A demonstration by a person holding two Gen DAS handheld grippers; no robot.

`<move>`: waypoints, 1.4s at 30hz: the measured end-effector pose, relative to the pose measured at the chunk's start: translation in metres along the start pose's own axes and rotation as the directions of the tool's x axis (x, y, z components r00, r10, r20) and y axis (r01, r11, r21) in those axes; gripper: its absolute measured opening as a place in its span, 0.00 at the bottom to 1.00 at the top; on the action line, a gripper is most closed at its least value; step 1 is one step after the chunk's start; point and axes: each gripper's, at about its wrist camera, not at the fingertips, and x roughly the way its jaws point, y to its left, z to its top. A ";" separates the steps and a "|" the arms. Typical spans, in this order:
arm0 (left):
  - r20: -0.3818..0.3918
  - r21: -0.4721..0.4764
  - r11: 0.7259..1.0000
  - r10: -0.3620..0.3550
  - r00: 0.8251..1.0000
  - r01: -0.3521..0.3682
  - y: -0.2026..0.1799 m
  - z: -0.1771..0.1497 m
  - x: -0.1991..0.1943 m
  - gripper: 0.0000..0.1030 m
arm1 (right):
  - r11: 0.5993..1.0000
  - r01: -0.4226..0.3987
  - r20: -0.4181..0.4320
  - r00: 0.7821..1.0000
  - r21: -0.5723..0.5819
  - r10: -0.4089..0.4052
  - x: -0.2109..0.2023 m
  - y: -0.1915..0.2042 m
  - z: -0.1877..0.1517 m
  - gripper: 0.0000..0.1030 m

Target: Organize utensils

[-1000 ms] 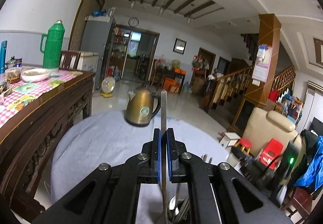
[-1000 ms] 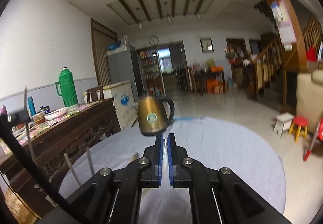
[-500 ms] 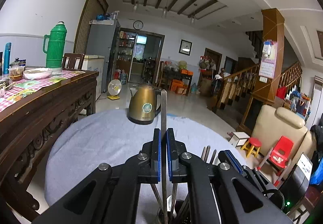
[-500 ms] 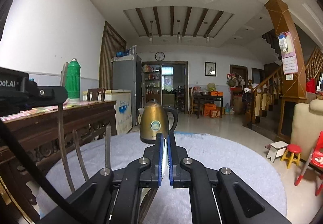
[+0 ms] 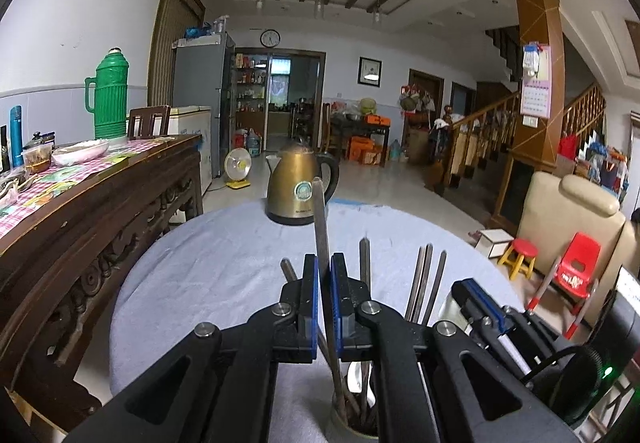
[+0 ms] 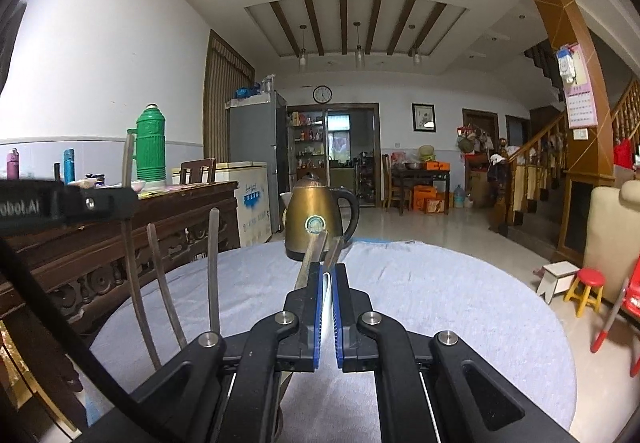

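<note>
Between the blue-padded jaws of the left gripper (image 5: pixel 324 303), a flat grey metal utensil handle (image 5: pixel 321 219) stands nearly upright, the pads clamped on it. Its lower end runs down into a round utensil holder (image 5: pixel 352 425) at 6 o'clock in the left wrist view, where other utensil ends crowd together. More thin metal utensil handles (image 5: pixel 426 283) rise from the holder at about 4 o'clock of that gripper, just beside the right gripper's black body.

From the right wrist view, the right gripper (image 6: pixel 327 313) has its jaws nearly together, pinched on a white edge (image 6: pixel 327 299) that I cannot identify. Two flat metal handles (image 6: pixel 320 255) lean away past its tips toward 12 o'clock.

Beyond both grippers spreads the round table under a pale blue cloth (image 5: pixel 224 255). At its far edge, at 12 o'clock, stands a brass-coloured electric kettle with a black handle (image 5: pixel 298 189). At 9 o'clock runs a dark carved wooden sideboard (image 5: pixel 80 211) carrying a green plastic thermos jug (image 5: pixel 110 95).
</note>
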 end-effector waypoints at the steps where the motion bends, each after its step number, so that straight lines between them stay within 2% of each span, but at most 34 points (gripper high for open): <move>1: -0.006 0.004 1.000 0.003 1.000 -0.002 0.000 -0.001 -0.001 0.06 | 1.000 -0.003 -0.004 1.000 0.004 0.003 -0.001 -0.002 0.000 0.05; 15: -0.074 0.035 0.999 0.013 0.997 -0.010 -0.008 -0.009 -0.014 0.06 | 0.999 -0.036 -0.044 0.998 0.019 0.037 -0.024 -0.007 -0.005 0.05; 23: -0.116 0.045 0.999 0.010 0.993 -0.005 -0.012 -0.012 -0.023 0.06 | 0.996 -0.085 -0.104 0.991 0.034 0.088 -0.026 -0.005 -0.005 0.05; 28: -0.141 0.054 0.999 0.004 0.990 0.004 -0.017 -0.014 -0.030 0.06 | 0.990 -0.111 -0.151 0.981 0.087 0.123 -0.026 -0.012 -0.005 0.06; 31: -0.158 0.064 0.998 0.006 0.987 0.004 -0.016 -0.015 -0.031 0.07 | 0.990 -0.104 -0.156 0.981 0.092 0.118 -0.031 -0.017 -0.001 0.28; 32: -0.165 0.065 0.998 0.004 0.986 0.007 -0.016 -0.015 -0.032 0.10 | 0.990 -0.102 -0.156 0.981 0.096 0.117 -0.032 -0.018 0.000 0.43; 33: -0.177 0.065 0.998 0.002 0.984 0.010 -0.016 -0.015 -0.032 0.18 | 0.989 -0.100 -0.148 0.982 0.105 0.115 -0.036 -0.020 0.002 0.55; 34: -0.187 0.064 0.998 0.005 0.982 0.008 -0.016 -0.015 -0.033 0.23 | 0.990 -0.095 -0.136 0.985 0.108 0.110 -0.039 -0.021 0.003 0.57; 36: -0.190 0.067 0.998 0.020 0.981 -0.007 -0.016 -0.015 -0.037 0.44 | 0.991 -0.091 -0.132 0.986 0.103 0.104 -0.045 -0.022 0.007 0.57; 40: -0.195 0.087 0.996 0.042 0.980 -0.025 -0.018 -0.014 -0.049 0.56 | 0.990 -0.085 -0.145 0.984 0.113 0.101 -0.055 -0.028 0.012 0.58; 42: -0.202 0.102 0.994 0.051 0.978 -0.031 -0.021 -0.015 -0.055 0.67 | 0.991 -0.070 -0.169 0.982 0.118 0.089 -0.060 -0.031 0.016 0.61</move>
